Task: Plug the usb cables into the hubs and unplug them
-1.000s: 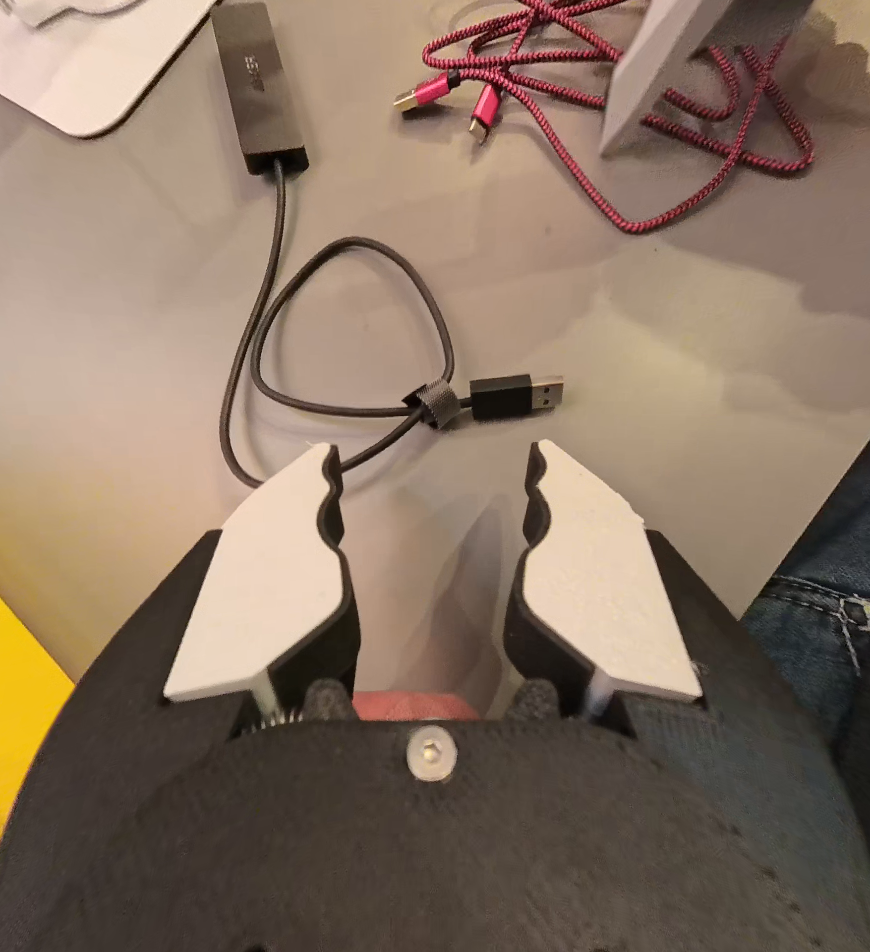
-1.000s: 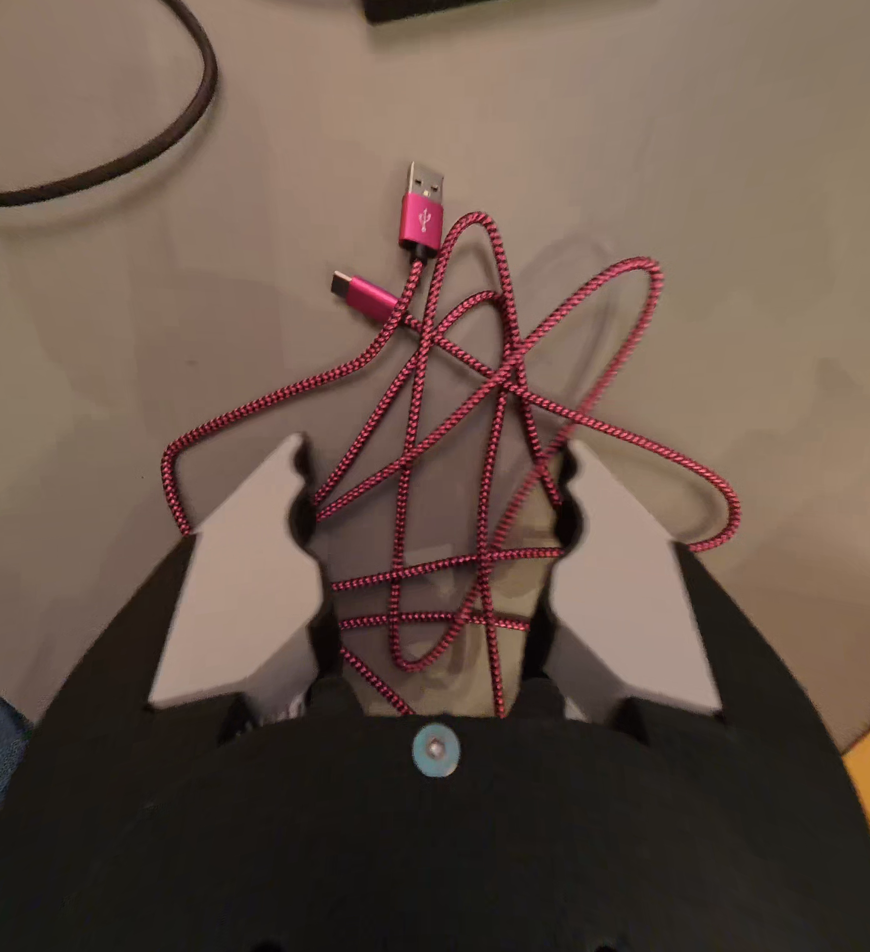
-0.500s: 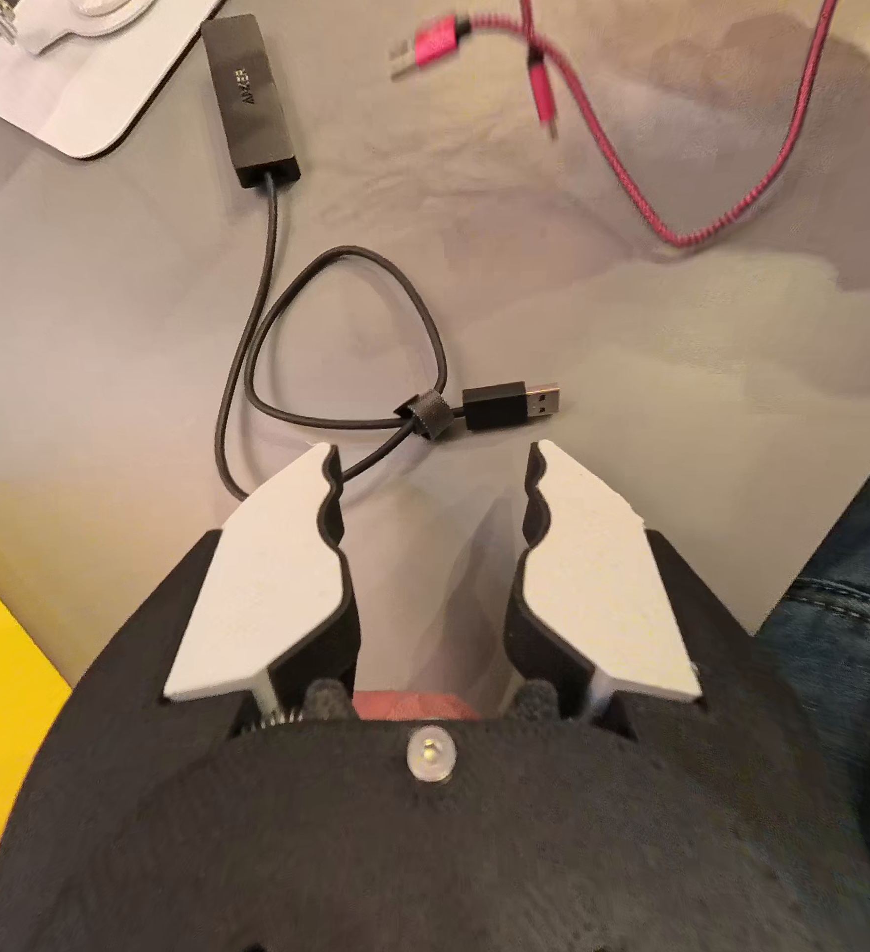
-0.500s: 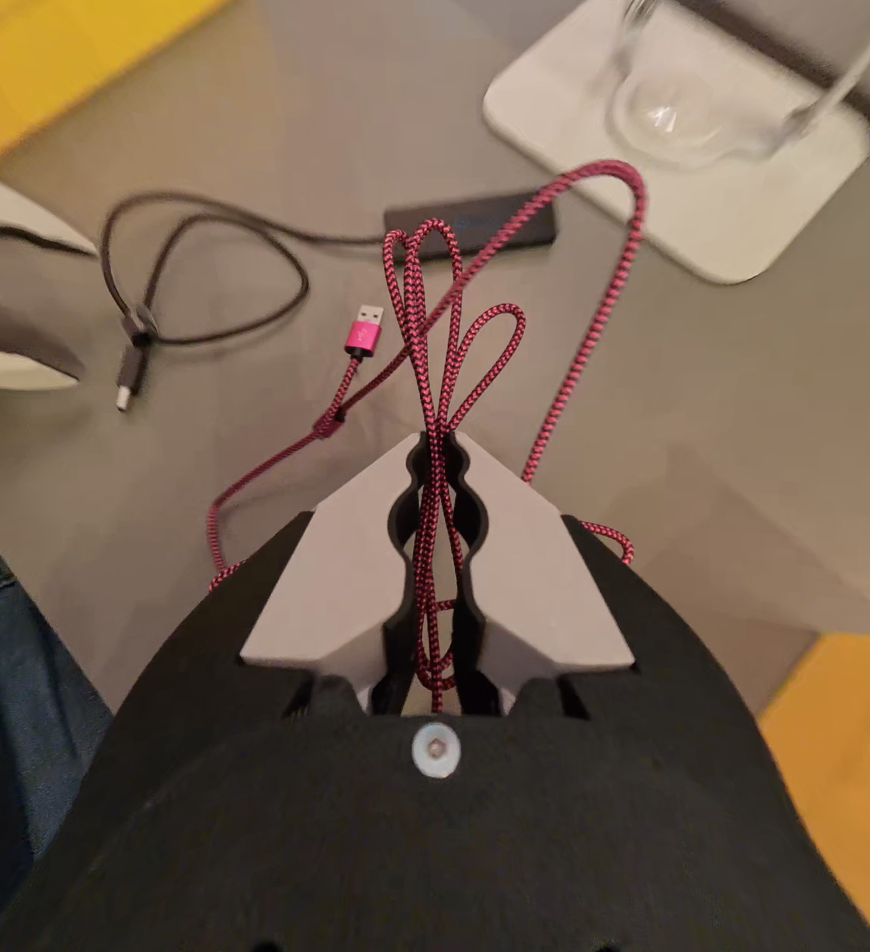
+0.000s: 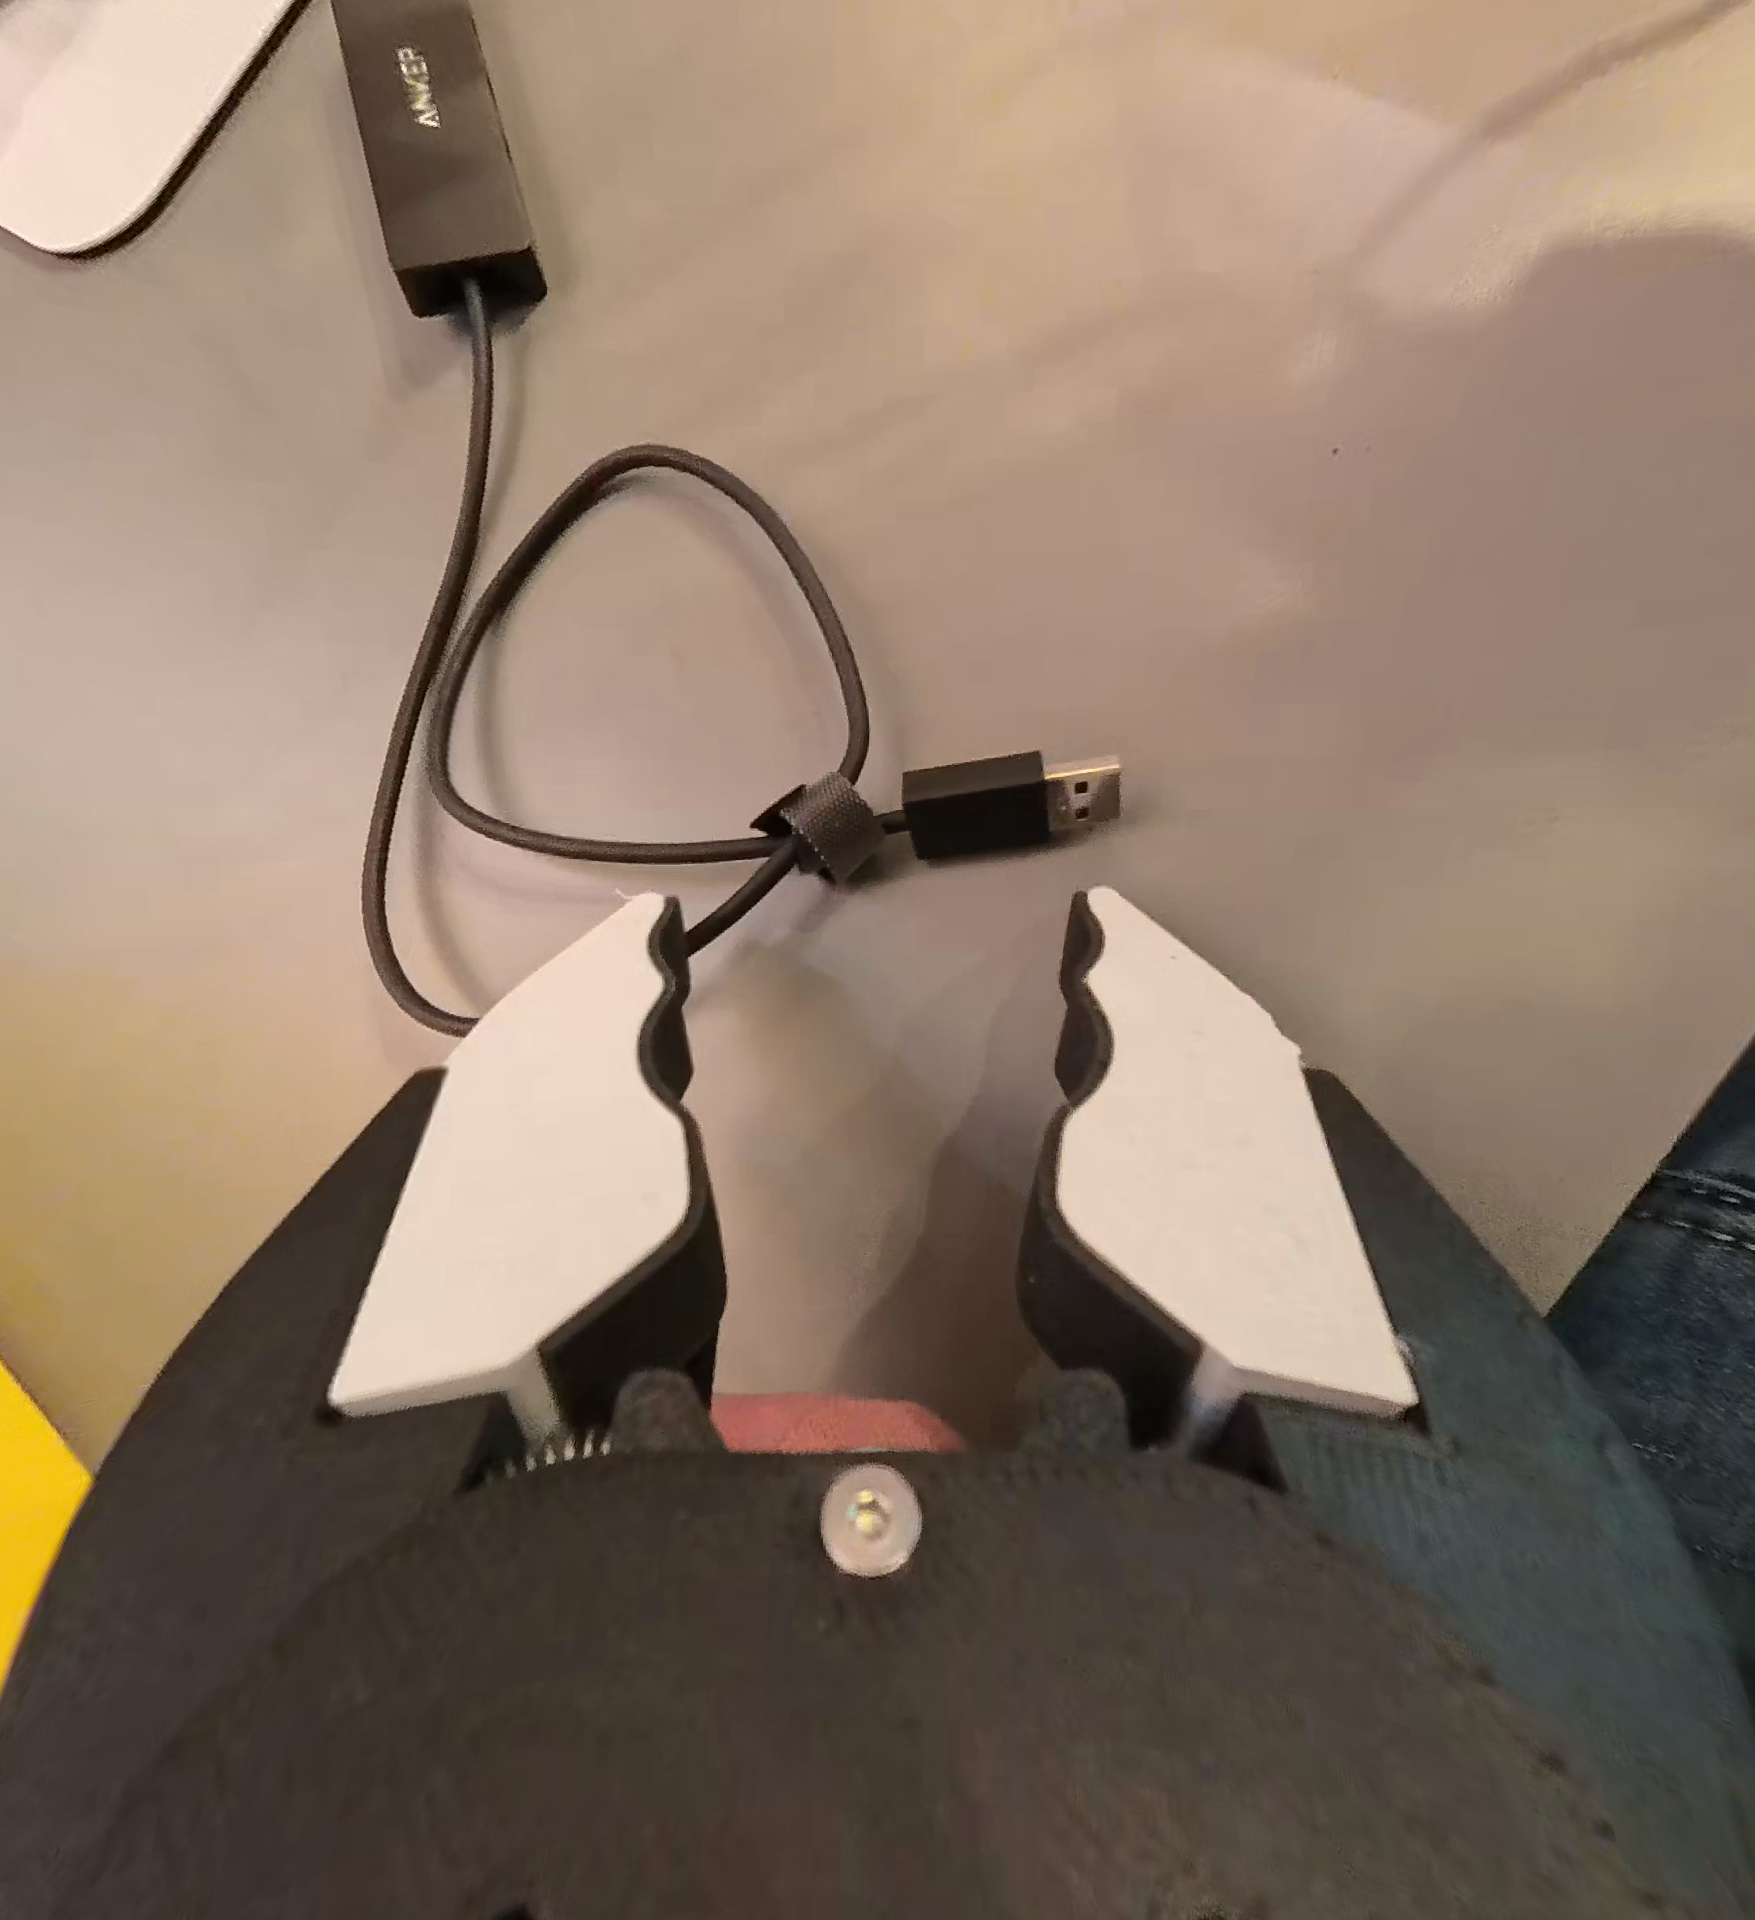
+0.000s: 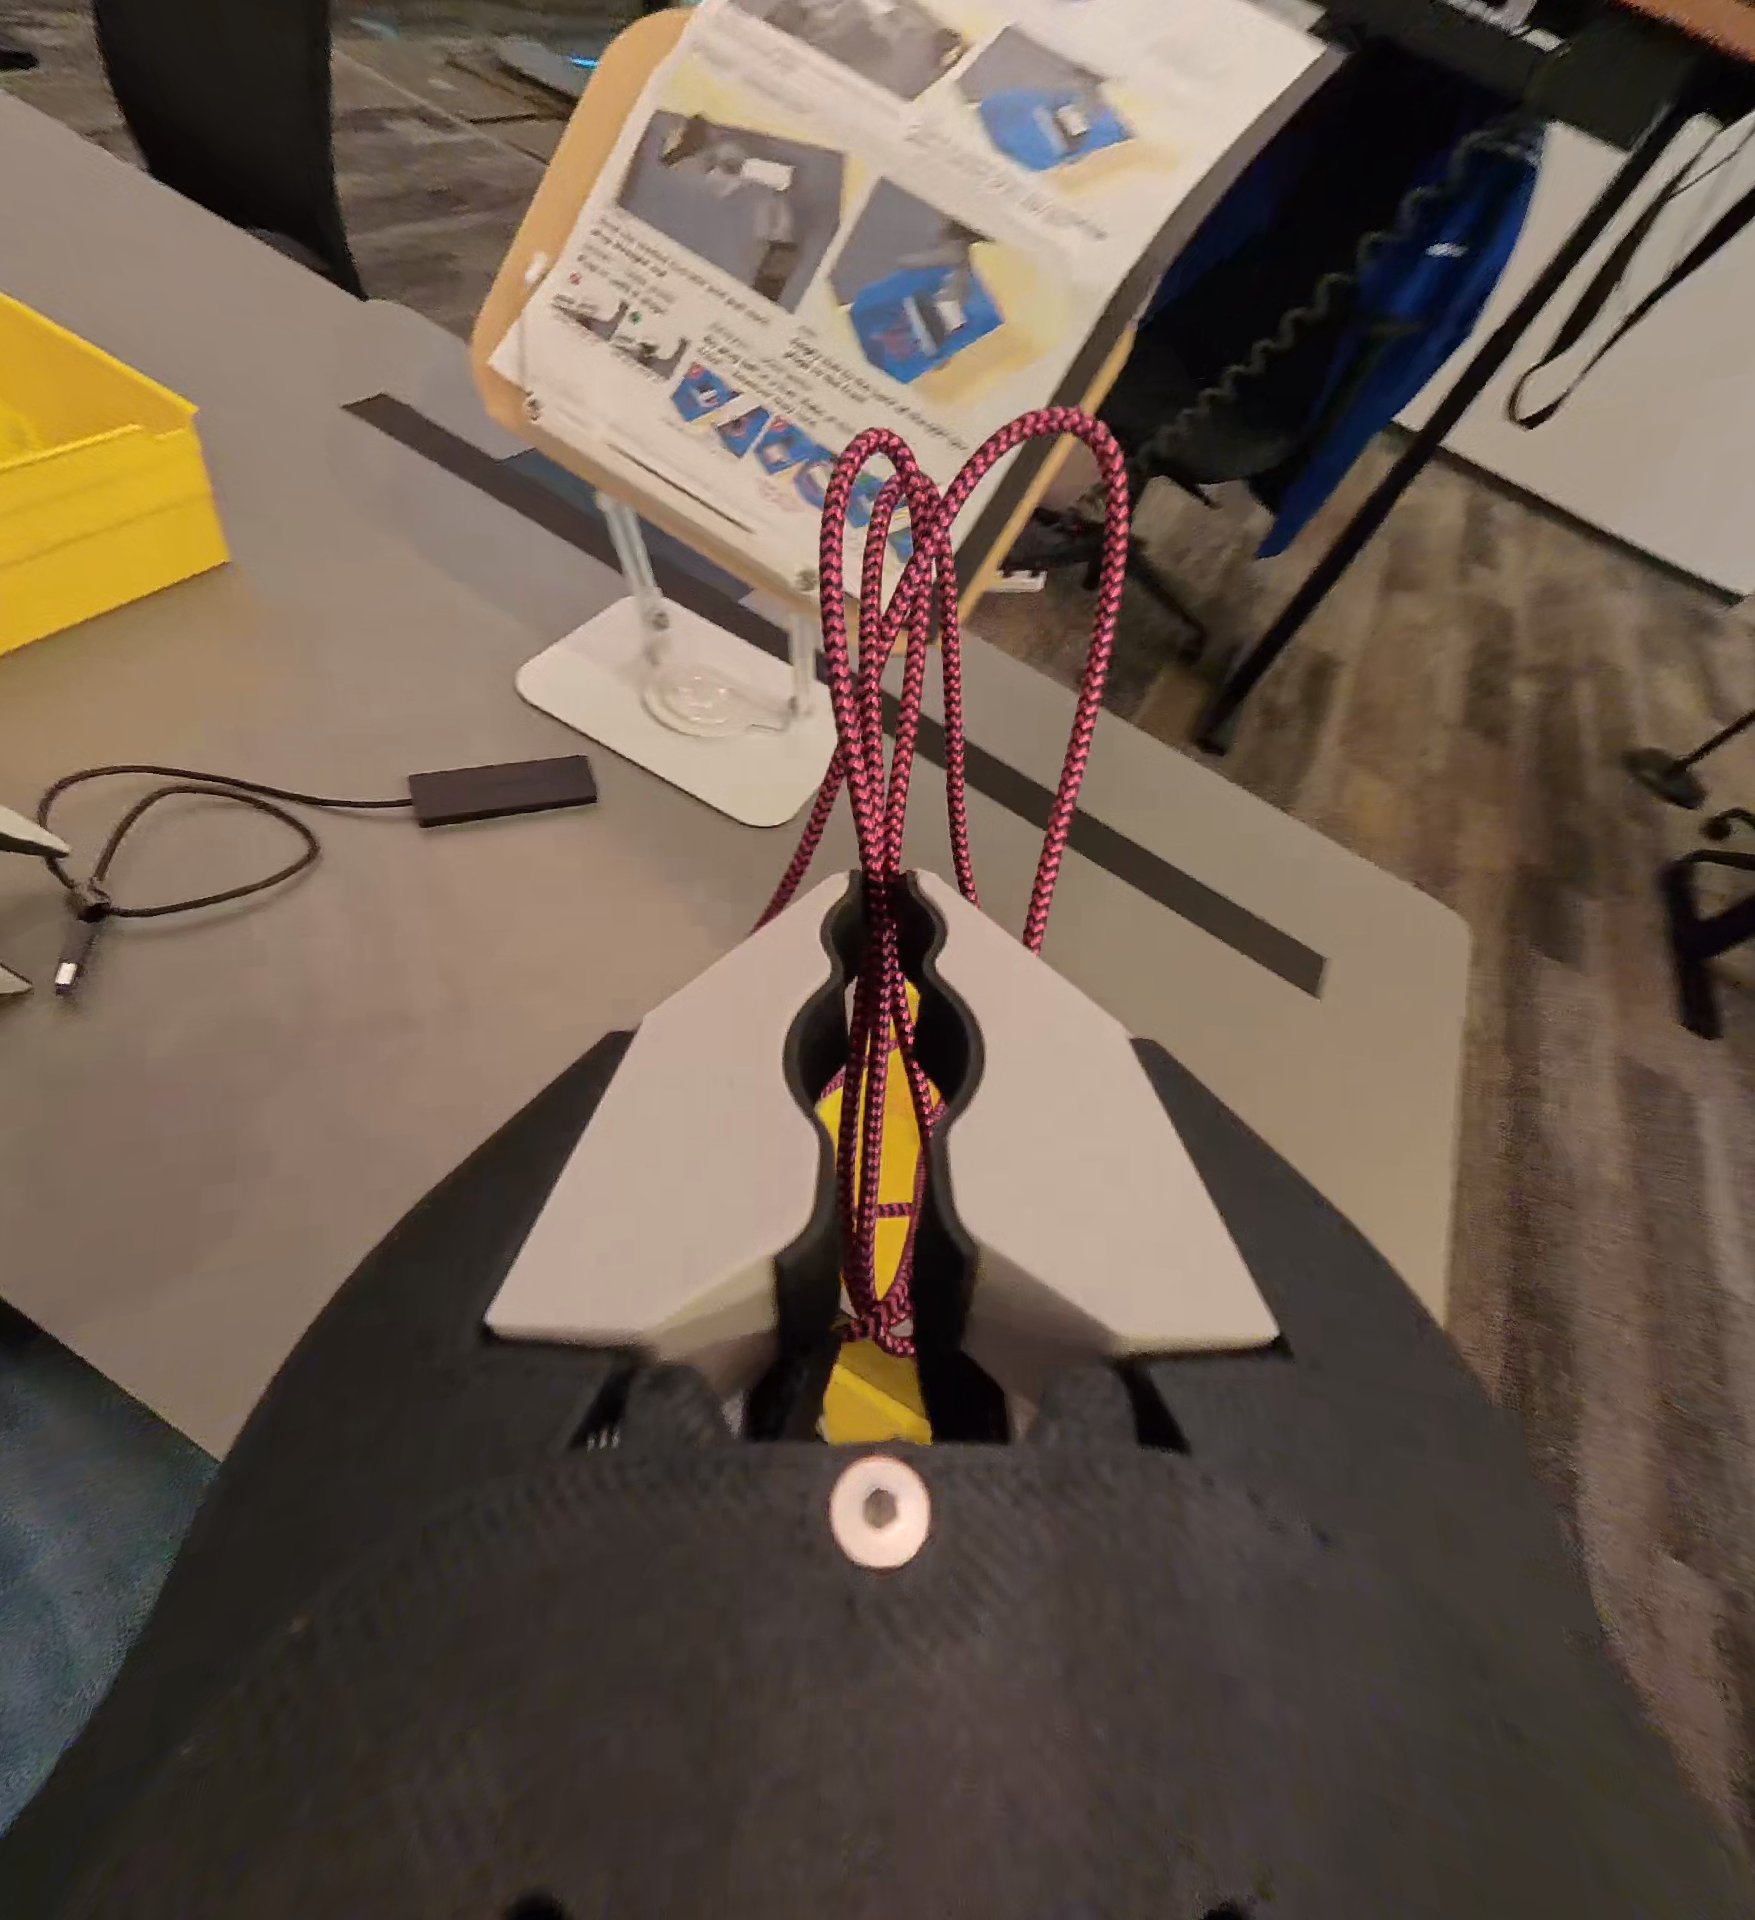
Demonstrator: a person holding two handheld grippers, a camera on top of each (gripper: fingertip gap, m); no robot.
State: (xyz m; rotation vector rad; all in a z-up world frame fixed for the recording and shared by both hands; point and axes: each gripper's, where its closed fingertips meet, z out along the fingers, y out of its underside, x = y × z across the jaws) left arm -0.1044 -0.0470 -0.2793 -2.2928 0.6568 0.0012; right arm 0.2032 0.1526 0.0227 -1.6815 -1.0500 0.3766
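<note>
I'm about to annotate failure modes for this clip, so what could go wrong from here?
1. The right gripper is shut on a bundle of several loops of the pink cable, not on a plug; neither plug shows, so lining one up with the hub may need a regrasp.
2. The dangling loops could snag on the document stand close behind.
3. The left gripper is open above the black cable, not holding the hub, which could slide during plugging.

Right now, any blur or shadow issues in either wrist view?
Left wrist view: sharp on the black hub and its plug; a soft shadow crosses the table top right. Right wrist view: floor at right motion-smeared; pink cable sharp.
</note>
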